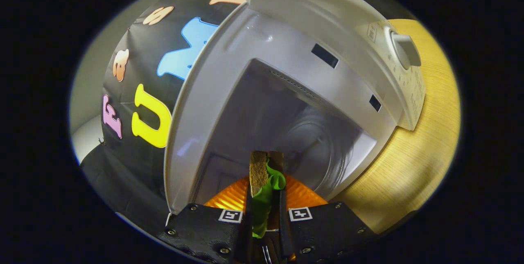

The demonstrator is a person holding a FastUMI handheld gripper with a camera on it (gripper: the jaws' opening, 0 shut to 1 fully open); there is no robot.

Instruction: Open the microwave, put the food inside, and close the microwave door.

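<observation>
The gripper has its jaws pinching the food, a sandwich-like piece with a brown slab and a soft green leaf layer, directly above an orange ribbed plate. The food sits at the mouth of the open microwave, whose cavity lies just beyond the jaws. Judged light, soft and crushable, the layers may slide apart; hold across both flat faces, gently. The microwave stands on a wooden surface.
</observation>
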